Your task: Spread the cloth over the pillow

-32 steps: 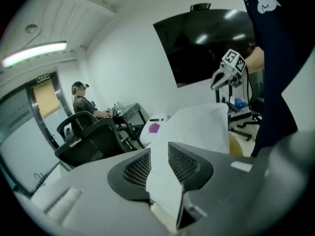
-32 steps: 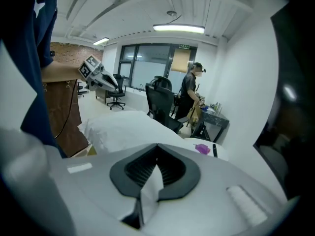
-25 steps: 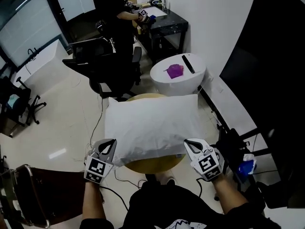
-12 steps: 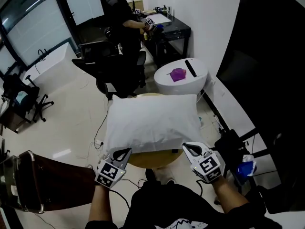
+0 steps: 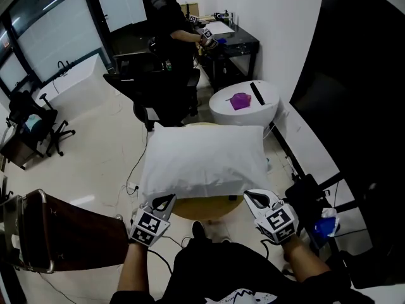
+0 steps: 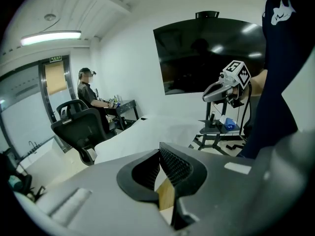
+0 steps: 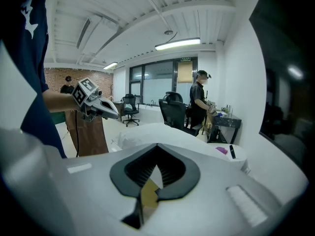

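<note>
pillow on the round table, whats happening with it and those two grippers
A person is working at the near edge of the white pillow, which lies on a round wooden table. The left hand-held gripper is by its near left corner and the right hand-held gripper by its near right corner. Both have their jaws shut with nothing between them. The cloth appears already spread over the pillow.

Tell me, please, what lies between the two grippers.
The near rim of the round wooden table under the pillow, seen in the head view.
</note>
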{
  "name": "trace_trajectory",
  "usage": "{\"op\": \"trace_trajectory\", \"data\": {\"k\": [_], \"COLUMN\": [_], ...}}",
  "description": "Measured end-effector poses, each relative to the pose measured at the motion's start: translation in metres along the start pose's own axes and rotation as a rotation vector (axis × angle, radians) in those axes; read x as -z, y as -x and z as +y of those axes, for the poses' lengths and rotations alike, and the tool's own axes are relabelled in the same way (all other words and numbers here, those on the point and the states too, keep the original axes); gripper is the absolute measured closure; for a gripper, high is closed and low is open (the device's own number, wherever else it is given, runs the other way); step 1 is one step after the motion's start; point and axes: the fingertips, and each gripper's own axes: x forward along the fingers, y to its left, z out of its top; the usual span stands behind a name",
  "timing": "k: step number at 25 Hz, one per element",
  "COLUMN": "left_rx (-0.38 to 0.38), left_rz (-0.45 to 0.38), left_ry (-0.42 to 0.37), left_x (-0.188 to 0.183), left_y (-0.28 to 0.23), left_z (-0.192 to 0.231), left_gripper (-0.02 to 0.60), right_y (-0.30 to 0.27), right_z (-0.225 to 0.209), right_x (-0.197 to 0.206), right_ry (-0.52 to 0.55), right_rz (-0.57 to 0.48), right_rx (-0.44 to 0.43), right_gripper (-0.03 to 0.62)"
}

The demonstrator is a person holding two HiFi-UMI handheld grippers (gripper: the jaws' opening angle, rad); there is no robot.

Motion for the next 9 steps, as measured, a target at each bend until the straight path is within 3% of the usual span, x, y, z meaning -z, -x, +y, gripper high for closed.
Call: {"op": "trace_trajectory", "data": {"k": [4,7,9], "left_rx": [0.043,0.034,0.017], "left_rz": [0.032,0.046,0.042], "left_ry": [0.041,-0.005,-0.034], "left_x": [0.0058,0.0078,0.0066], "left_y": [-0.0009,-0.001,-0.0007], "left_z": [-0.0036,-0.0081,-0.0101], "left_gripper": [0.528,0.579,0.581], "right_y": [0.0022,0.0023,0.0033], "right_z": [0.0003,0.0004,0.0007], "right_x": [-0.0004,0.0055,0.008], "right_ry": [-0.009,-0.006,-0.003], "right_rz": [0.001,0.0,0.0], "right_rx": [-0.003,-0.005,-0.007], "right_gripper": [0.586,0.586,0.586]}}
